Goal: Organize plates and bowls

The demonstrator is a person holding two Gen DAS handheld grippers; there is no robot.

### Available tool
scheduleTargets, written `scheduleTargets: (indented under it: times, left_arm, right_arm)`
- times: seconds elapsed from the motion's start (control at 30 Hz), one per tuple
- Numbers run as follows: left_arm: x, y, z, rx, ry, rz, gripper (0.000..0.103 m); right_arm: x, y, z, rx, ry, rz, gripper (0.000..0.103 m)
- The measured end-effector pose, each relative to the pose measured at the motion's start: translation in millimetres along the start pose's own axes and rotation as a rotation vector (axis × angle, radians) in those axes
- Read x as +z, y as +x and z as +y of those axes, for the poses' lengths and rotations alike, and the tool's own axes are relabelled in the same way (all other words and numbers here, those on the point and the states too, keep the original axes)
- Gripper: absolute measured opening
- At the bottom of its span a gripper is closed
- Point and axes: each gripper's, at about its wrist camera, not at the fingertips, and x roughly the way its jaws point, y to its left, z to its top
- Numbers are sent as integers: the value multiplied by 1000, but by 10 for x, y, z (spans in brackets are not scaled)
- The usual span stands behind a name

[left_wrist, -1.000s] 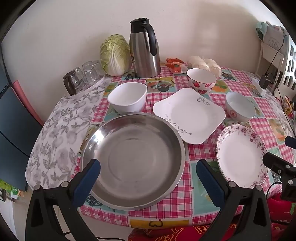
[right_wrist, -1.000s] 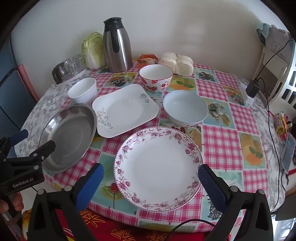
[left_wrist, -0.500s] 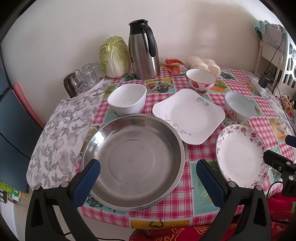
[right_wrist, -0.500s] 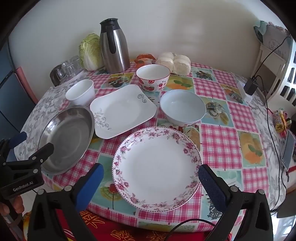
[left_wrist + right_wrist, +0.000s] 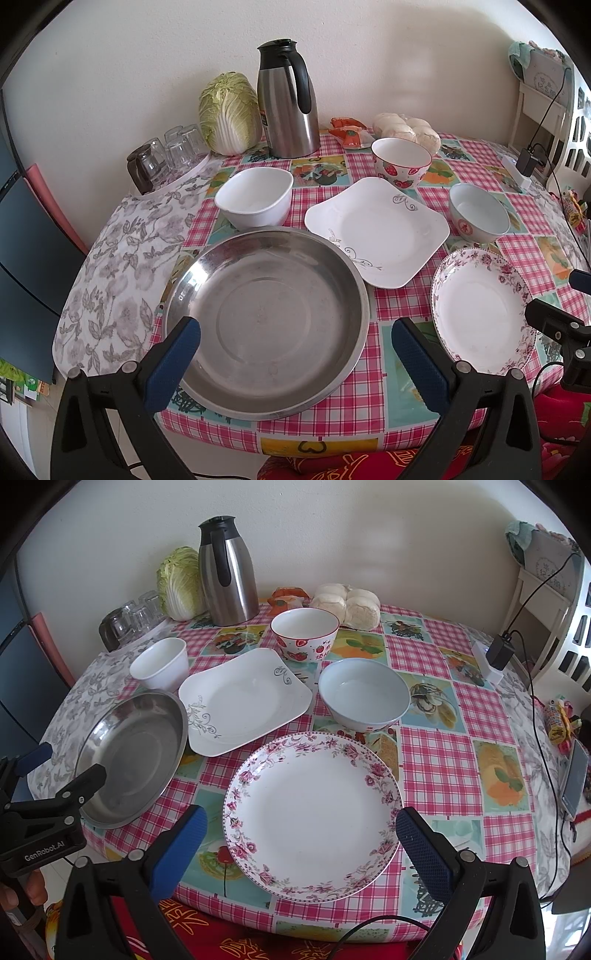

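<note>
On the pink checked tablecloth, nothing is sitting stacked yet: you are holding the left gripper released before the round steel basin at 12 o'clock and the right gripper released before the floral-rimmed round plate, with three bowls and the square plate lying beyond.

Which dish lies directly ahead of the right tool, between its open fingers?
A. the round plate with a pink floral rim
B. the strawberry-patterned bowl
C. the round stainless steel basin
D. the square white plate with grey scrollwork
A: in the right wrist view the round plate with a pink floral rim sits just beyond the open right tool, untouched by its fingers.
</note>
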Motion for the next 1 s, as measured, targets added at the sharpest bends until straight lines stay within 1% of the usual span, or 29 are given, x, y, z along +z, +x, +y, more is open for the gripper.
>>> scheduleTargets:
  times: [1.0]
  left_arm:
    - [-22, -3, 30, -3, -5, 2, 103]
  right_arm:
    - [4, 4, -26, -1, 3, 1, 103]
